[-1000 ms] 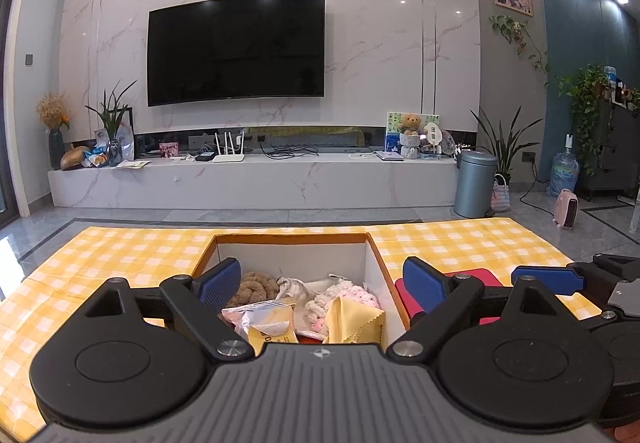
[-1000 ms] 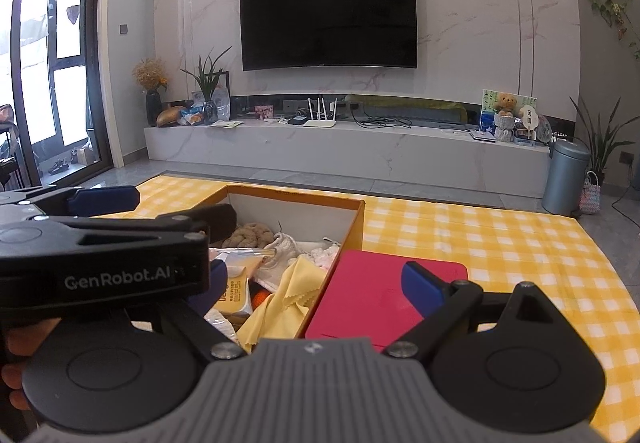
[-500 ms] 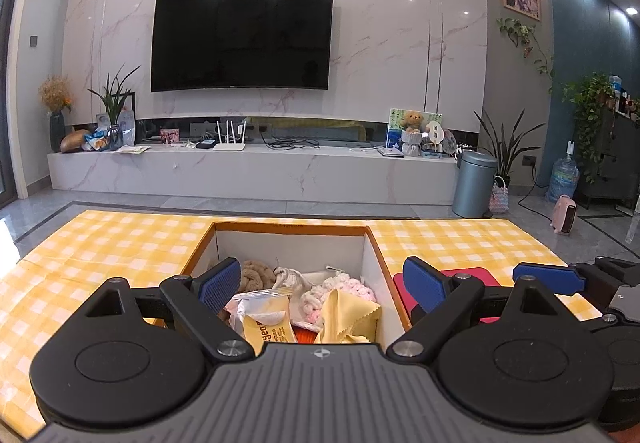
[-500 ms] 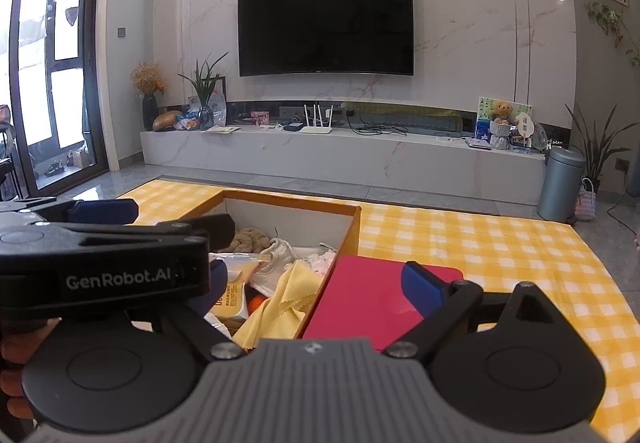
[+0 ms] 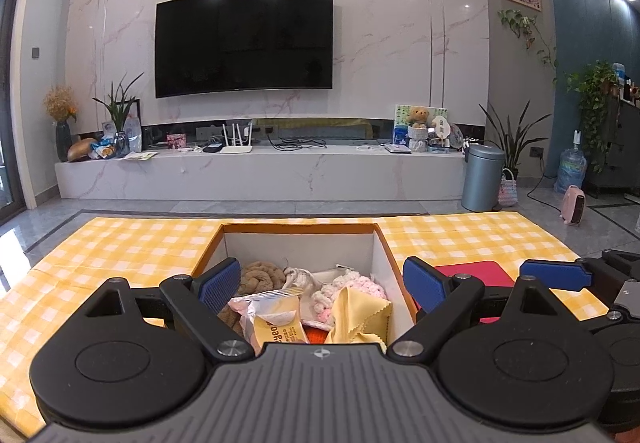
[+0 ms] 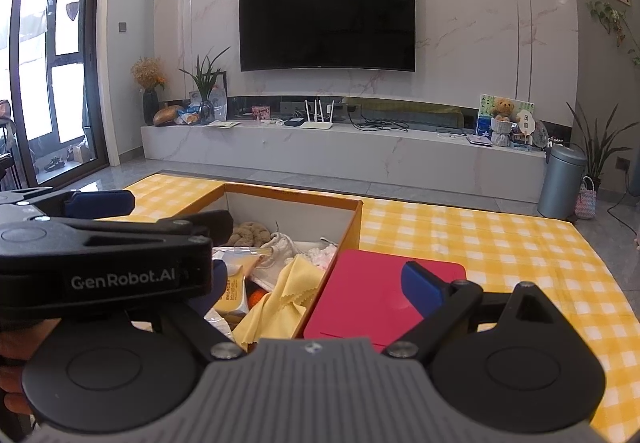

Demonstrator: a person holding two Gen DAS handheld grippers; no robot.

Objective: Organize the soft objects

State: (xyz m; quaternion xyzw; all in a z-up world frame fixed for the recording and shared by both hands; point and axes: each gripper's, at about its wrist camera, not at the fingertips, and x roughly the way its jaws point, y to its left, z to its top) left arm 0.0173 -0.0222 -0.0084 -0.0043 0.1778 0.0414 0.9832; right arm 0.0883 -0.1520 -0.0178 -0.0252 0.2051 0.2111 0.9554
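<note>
The left gripper [image 5: 322, 285] has its blue-padded jaws spread wide with nothing between them, poised over the near end of an orange-rimmed cardboard box [image 5: 298, 228]. The right gripper [image 6: 320, 283] is likewise spread open and empty; its right pad sits above a red lid [image 6: 372, 293] lying flat just beside the box's right wall, while its left pad is mostly hidden behind the left gripper's body at 9 o'clock. Inside the box the soft objects lie heaped: a yellow cloth [image 5: 362, 313] at 5 o'clock, a snack packet [image 5: 274, 325] at 7 o'clock, a pink-and-white knitted piece [image 5: 346, 289] in the middle and a brown braided plush [image 5: 260, 273] at 11 o'clock. Box and lid rest on a yellow checked tablecloth [image 5: 120, 247]. Beyond, at 12 o'clock, hangs a wall television [image 5: 244, 41].
</note>
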